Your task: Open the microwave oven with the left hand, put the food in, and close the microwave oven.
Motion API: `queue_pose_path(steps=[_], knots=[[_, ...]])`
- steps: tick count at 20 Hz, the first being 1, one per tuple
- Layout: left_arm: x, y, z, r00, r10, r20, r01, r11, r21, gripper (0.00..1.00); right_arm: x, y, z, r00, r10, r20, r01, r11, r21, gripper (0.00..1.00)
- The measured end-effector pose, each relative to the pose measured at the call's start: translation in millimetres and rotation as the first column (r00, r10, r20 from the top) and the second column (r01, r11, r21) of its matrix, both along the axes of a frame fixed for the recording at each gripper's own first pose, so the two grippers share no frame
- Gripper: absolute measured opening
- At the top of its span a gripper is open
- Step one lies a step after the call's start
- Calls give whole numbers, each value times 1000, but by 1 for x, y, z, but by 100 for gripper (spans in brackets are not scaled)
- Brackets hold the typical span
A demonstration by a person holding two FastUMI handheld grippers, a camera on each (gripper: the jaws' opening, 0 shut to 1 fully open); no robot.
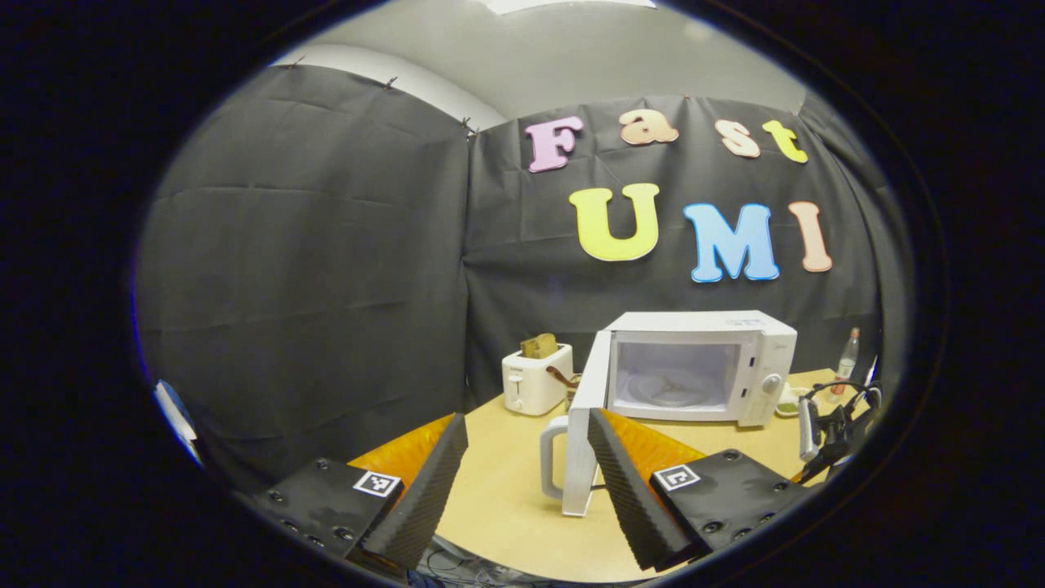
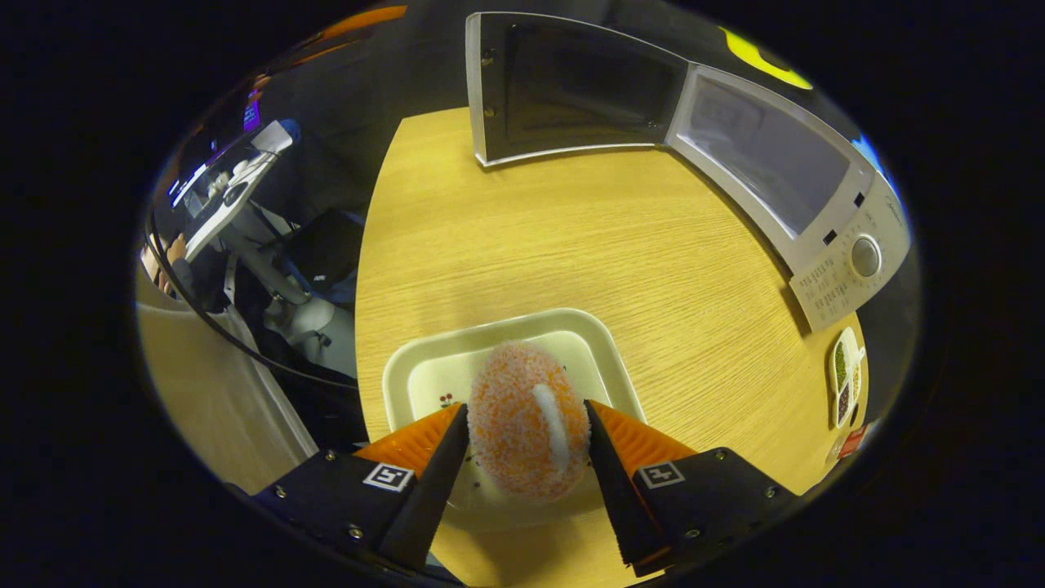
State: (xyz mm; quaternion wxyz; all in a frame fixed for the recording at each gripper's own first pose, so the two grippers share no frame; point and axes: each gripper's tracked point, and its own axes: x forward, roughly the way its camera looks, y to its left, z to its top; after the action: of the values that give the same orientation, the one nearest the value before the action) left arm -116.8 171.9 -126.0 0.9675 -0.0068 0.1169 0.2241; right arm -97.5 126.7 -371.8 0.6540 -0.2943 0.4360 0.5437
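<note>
In the left gripper view the white microwave stands at the back of the table, its door swung out toward me with the handle on the near edge. A glass turntable shows inside. My left gripper is open in front of the door with nothing between its fingers. From above, the right gripper view takes in a round orange-and-white food piece over a cream square plate. My right gripper is shut on it, one finger pressing each side. The open microwave and its door lie beyond.
A white toaster with bread stands left of the microwave. A bottle and a small dish with green and dark contents sit to the microwave's right. The wooden table has bare room between plate and microwave. A person sits off the table's left edge.
</note>
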Motion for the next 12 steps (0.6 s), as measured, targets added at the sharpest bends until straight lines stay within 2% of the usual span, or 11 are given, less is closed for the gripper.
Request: queue_pose_path(steps=[1, 2, 4, 9, 10, 11, 12], knots=[[1, 2, -1, 1000, 1, -2, -1, 1000, 0, 94, 3, 0, 5, 1000, -13, 4, 13, 1000, 4, 86], [0, 4, -2, 1000, 0, -3, 0, 1000, 0, 94, 5, -1, 3, 1000, -18, 14, 18, 1000, 4, 74], [2, 5, -5, 1000, -1, -6, 1, 1000, -3, 94, 18, 6, 14, 996, -29, 80, 25, 998, 51, 67], [17, 12, -4, 1000, -26, 9, 26, 1000, -11, 93, 41, 20, 47, 982, -76, 173, 62, 994, 85, 67], [21, 13, -4, 999, -32, 17, 33, 999, -13, 100, 47, 24, 54, 978, -86, 190, 68, 993, 96, 67], [24, 14, -2, 999, -38, 25, 38, 999, -14, 100, 54, 29, 64, 973, -95, 211, 73, 992, 106, 65], [29, 15, -3, 999, -43, 32, 44, 999, -16, 98, 62, 34, 74, 966, -100, 237, 74, 990, 117, 67]])
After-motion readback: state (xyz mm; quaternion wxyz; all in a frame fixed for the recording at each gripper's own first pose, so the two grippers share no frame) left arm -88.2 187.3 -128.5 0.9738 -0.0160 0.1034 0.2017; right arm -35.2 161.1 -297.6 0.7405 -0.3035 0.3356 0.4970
